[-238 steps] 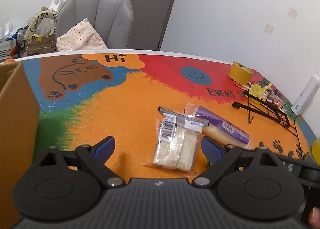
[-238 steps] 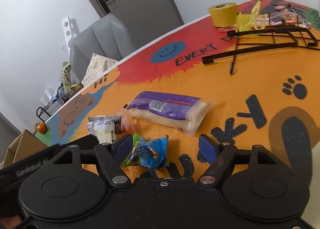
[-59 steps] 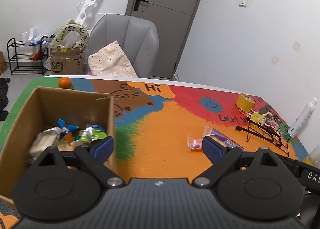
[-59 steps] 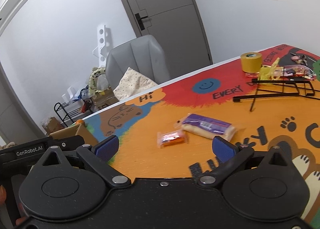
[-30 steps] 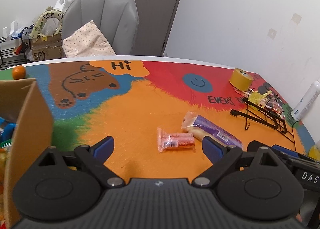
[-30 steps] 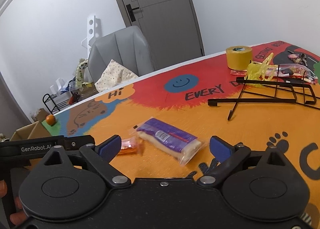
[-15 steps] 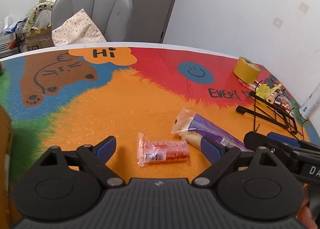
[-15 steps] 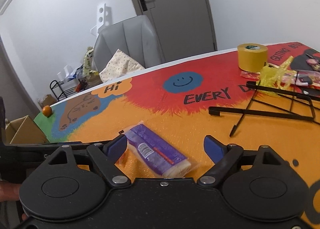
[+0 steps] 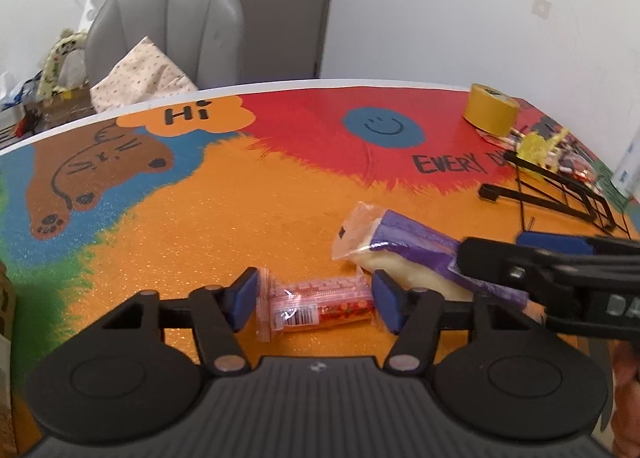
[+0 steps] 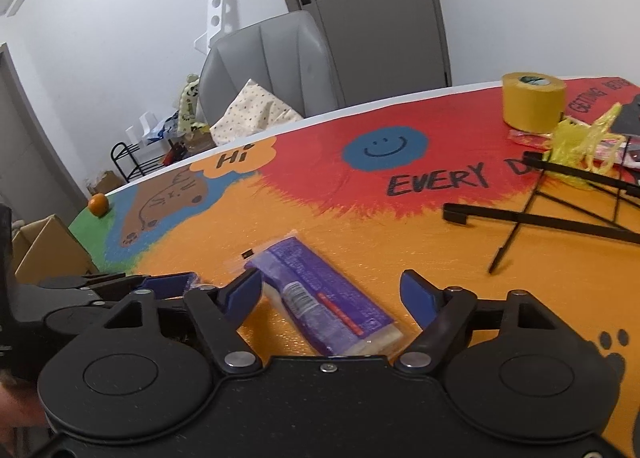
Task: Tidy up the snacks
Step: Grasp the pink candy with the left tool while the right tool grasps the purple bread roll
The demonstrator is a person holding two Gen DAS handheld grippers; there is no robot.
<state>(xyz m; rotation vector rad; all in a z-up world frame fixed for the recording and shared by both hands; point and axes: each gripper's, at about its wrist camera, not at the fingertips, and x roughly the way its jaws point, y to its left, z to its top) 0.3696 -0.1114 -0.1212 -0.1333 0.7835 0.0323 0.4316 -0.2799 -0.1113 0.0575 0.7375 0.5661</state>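
Note:
A small clear packet of red sweets [image 9: 320, 300] lies on the orange part of the table mat [image 9: 240, 218]. My left gripper [image 9: 316, 296] is down around it, jaws closing, with a blue pad touching each end of the packet. Just right of it lies a long purple snack pack [image 9: 408, 246]. In the right wrist view this purple pack [image 10: 320, 298] lies slantwise between the fingers of my right gripper [image 10: 330, 294]. Those jaws are closing too: the left pad is near the pack's edge and the right pad stands apart from it.
A black wire rack [image 10: 560, 218], a yellow tape roll [image 10: 534, 102] and yellow wrappers [image 10: 580, 150] sit at the right of the table. A cardboard box [image 10: 48, 246] and an orange [image 10: 98, 204] are at the left. A grey chair [image 10: 264, 66] stands behind.
Both grippers have come down and forward toward the table. The left jaws have narrowed onto the red packet. The right jaws have narrowed around the purple pack.

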